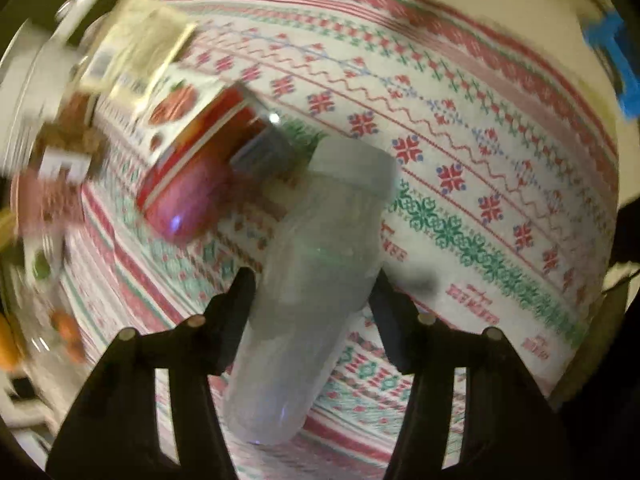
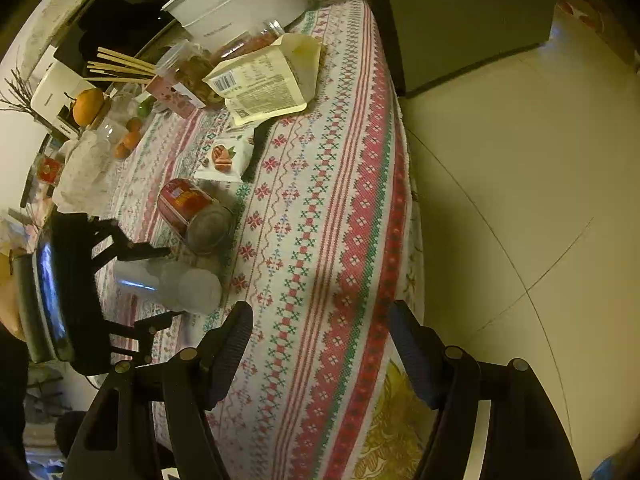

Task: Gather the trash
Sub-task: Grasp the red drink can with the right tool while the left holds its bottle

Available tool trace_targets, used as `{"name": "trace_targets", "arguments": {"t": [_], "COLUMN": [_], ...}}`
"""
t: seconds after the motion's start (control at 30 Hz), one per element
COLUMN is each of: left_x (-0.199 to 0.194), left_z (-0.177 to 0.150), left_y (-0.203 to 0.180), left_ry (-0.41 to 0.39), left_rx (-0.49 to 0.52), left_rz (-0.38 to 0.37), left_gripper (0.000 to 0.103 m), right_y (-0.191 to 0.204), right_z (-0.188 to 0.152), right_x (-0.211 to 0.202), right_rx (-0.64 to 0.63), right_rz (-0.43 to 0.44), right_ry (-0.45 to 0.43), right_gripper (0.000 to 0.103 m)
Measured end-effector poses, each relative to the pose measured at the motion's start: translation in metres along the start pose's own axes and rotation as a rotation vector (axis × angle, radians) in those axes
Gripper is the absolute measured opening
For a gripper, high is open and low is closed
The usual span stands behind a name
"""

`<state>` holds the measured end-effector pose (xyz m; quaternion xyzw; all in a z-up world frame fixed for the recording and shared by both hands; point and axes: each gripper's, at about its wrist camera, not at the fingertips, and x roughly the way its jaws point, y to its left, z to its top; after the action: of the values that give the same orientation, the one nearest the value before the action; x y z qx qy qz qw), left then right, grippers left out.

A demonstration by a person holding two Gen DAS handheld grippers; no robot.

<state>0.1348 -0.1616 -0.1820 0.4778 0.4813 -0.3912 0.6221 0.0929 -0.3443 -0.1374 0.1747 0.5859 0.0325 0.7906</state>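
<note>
A clear plastic cup (image 1: 316, 280) (image 2: 188, 286) lies on its side on the patterned tablecloth (image 1: 460, 128). My left gripper (image 1: 312, 280) (image 2: 164, 284) points down over it, one black finger against each side of the cup. Just beyond the cup lies a red tin can (image 1: 196, 168) (image 2: 192, 208) on its side, then a small white snack packet (image 1: 172, 108) (image 2: 226, 158) and an open paper bag (image 1: 136, 48) (image 2: 268, 80). My right gripper (image 2: 320, 328) hangs open above the tablecloth close to the table's edge, nothing between its fingers.
Beyond the trash stand a white pot (image 2: 240, 4), wooden sticks (image 2: 120, 66), jars, a large orange (image 2: 88, 106) and small fruit. The table's edge runs along the right, with cream floor (image 2: 520, 200) and a dark cabinet (image 2: 468, 20) past it.
</note>
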Motion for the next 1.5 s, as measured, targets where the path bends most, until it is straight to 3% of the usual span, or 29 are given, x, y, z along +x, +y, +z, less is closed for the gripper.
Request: {"name": "trace_targets", "arguments": {"t": [0.1, 0.23, 0.37, 0.53, 0.7, 1.07, 1.2, 1.4, 1.5], "left_x": [-0.021, -0.056, -0.075, -0.071, -0.06, -0.059, -0.061, -0.078, -0.095], "left_z": [-0.023, -0.059, -0.093, -0.113, -0.119, -0.118, -0.121, -0.129, -0.133], "left_y": [0.021, 0.062, 0.077, 0.078, 0.076, 0.069, 0.071, 0.071, 0.067], "left_ry": [-0.124, -0.354, -0.524, -0.601, -0.588, -0.592, -0.586, -0.61, -0.656], "left_rx": [-0.163, -0.533, -0.813, -0.996, -1.033, -1.067, -1.079, -1.107, -1.107], "left_rz": [-0.019, -0.068, -0.146, -0.2, -0.184, -0.146, -0.111, -0.032, 0.005], "left_gripper": [0.058, 0.058, 0.058, 0.057, 0.057, 0.057, 0.057, 0.057, 0.057], "right_y": [0.009, 0.035, 0.069, 0.111, 0.127, 0.121, 0.124, 0.135, 0.141], "right_z": [0.004, 0.017, 0.028, 0.03, 0.032, 0.036, 0.032, 0.025, 0.016], "right_x": [-0.002, 0.0, 0.013, 0.037, 0.062, 0.095, 0.096, 0.091, 0.068], "right_rx": [-0.027, -0.092, -0.184, -0.406, -0.531, -0.51, -0.511, -0.483, -0.488], "right_rz": [-0.002, 0.019, 0.029, -0.025, -0.072, 0.048, 0.058, 0.016, -0.017], "right_ry": [-0.009, -0.039, -0.08, -0.12, -0.11, -0.106, -0.126, -0.123, -0.132], "right_gripper": [0.071, 0.072, 0.078, 0.081, 0.081, 0.081, 0.066, 0.063, 0.061]}}
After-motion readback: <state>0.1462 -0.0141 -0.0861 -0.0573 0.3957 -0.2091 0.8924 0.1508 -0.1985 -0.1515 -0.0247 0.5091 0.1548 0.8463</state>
